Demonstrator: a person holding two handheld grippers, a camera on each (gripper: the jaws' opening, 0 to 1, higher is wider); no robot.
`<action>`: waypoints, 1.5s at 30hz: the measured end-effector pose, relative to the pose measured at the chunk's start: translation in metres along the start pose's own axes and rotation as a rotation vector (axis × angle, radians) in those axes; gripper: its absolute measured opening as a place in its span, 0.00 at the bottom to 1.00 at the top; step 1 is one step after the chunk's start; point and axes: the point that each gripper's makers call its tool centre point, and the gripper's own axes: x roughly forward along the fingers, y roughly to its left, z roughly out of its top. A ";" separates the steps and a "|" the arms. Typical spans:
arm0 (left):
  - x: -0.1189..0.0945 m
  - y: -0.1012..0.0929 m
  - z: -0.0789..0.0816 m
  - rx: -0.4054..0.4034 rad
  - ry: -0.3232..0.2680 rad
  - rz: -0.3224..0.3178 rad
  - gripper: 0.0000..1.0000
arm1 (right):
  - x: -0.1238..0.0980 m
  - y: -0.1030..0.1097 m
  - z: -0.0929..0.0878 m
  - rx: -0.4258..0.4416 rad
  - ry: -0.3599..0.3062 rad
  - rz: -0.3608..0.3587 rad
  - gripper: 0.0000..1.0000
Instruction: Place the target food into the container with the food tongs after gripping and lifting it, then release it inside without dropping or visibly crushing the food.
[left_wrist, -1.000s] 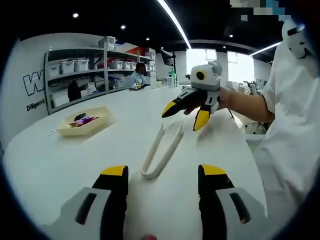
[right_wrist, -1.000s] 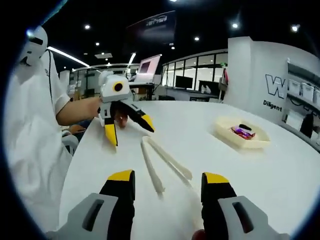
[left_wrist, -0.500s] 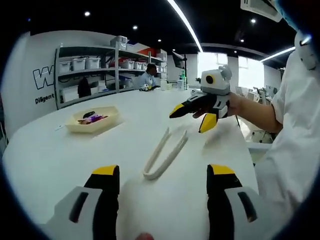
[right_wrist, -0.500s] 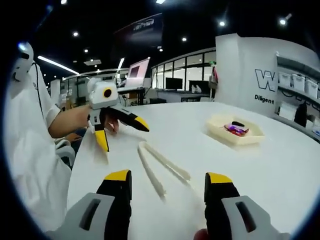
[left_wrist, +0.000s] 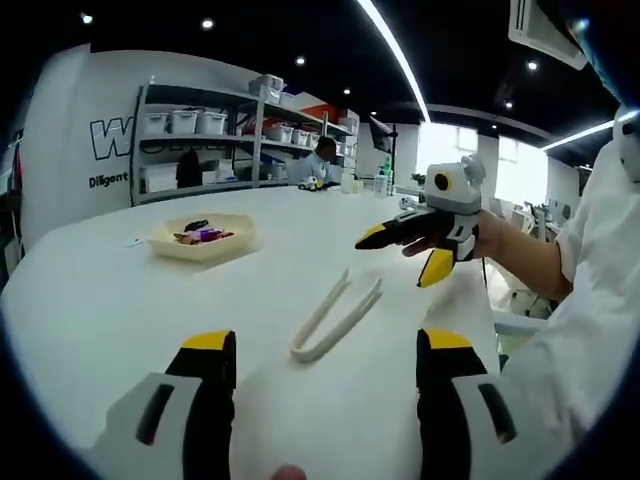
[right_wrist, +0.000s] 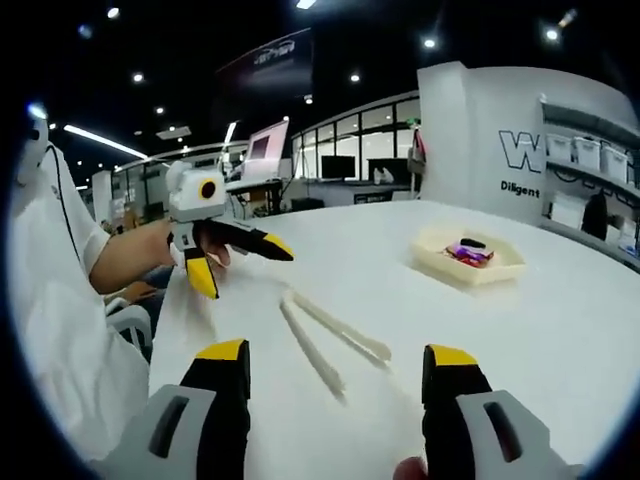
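While both my tools hover with jaws apart and empty, the white worktop (left_wrist: 120, 300) lies wide under shelving (left_wrist: 220, 130) at ten o'clock. The tray (left_wrist: 203, 238) of food (left_wrist: 200, 236) sits at eleven, well apart from the tongs (left_wrist: 335, 315) lying at twelve. My left tool (left_wrist: 320, 350) could skid them; my right tool (left_wrist: 405, 250) risks a skewed grip.

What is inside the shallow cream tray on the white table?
The tray holds a few small items: something purple or pink, perhaps wrapped, and a dark piece. They are too small to identify, and anything lying beneath them is hidden.
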 end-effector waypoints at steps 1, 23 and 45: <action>-0.001 0.000 0.000 0.000 -0.002 0.004 0.75 | 0.000 0.000 0.000 0.005 -0.001 -0.002 0.68; -0.019 -0.001 0.009 -0.135 -0.054 0.094 0.84 | -0.009 0.018 0.013 0.068 -0.026 -0.051 0.80; -0.039 -0.010 0.022 -0.131 -0.068 0.156 0.87 | -0.024 0.031 0.021 0.069 -0.002 -0.091 0.85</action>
